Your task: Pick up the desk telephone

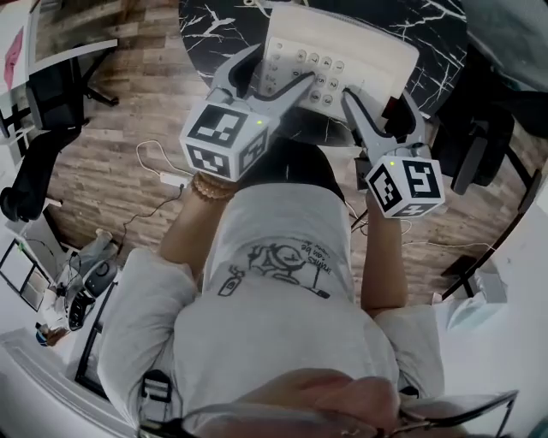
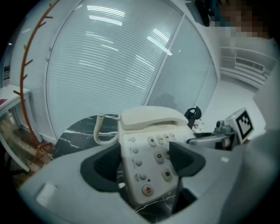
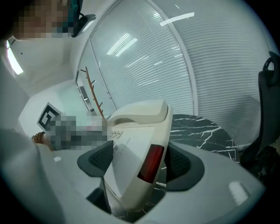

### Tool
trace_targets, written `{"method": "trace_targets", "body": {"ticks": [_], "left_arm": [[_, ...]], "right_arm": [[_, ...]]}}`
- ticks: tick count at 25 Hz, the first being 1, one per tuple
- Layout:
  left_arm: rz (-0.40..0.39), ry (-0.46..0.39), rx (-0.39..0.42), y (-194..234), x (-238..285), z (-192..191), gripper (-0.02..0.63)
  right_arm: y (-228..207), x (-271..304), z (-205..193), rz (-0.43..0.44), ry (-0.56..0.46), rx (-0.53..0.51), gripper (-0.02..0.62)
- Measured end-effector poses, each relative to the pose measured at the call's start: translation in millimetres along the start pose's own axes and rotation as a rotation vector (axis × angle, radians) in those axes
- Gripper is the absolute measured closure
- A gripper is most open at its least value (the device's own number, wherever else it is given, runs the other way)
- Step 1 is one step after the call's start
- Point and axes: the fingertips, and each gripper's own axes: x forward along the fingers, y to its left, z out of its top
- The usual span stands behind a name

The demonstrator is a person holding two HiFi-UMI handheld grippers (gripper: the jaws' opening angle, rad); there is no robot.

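A cream desk telephone [image 1: 342, 51] with its handset [image 2: 151, 117] in the cradle is over the round black marble table [image 1: 214, 26]. My left gripper [image 1: 274, 73] is shut on its front left corner; one pad [image 2: 186, 159] lies over the keypad and the other [image 2: 103, 168] sits against the left edge. My right gripper [image 1: 381, 107] is shut on the phone's right side, with its pads on either side of the body by a dark red panel [image 3: 151, 162]. In the right gripper view the phone [image 3: 135, 148] sits tilted. A coiled cord [image 2: 99, 131] hangs to the left.
Black office chairs stand on the wood floor at the left [image 1: 51, 111] and right [image 1: 479, 145]. A white power strip with a cable [image 1: 171, 178] lies on the floor. A curved glass wall with blinds [image 2: 113, 57] and a coat rack [image 2: 30, 65] stand behind the table.
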Motion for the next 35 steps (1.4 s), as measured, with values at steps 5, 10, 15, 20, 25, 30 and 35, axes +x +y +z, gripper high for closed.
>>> {"method": "trace_targets", "body": {"ticks": [5,10,15,20,25,30,35], "left_arm": [[0.004,-0.068,0.036,-22,-30,50,0.252],[0.000,-0.106,0.046,-50,-54,78,0.252],[0.000,-0.143,0.060,-74,-77,103,0.252],[0.011,-0.178,0.055,-86,-95,121,0.251],[0.023,-0.223,0.092,-94,-115,145,0.252],[0.020,-0.260,0.110,-102,-132,156,0.252],[0.019,-0.269,0.123,-101,-138,157,0.250]], "right_arm": [[21,-30,49,-0.005,-0.062,-0.044,0.227],[34,-64,80,-0.016,-0.096,-0.063,0.227],[47,-93,112,-0.029,-0.155,-0.089,0.242],[61,-110,136,-0.033,-0.192,-0.123,0.244],[78,-124,159,-0.028,-0.244,-0.150,0.244],[91,-137,172,-0.035,-0.283,-0.177,0.244],[97,-139,170,-0.041,-0.296,-0.169,0.244]]}}
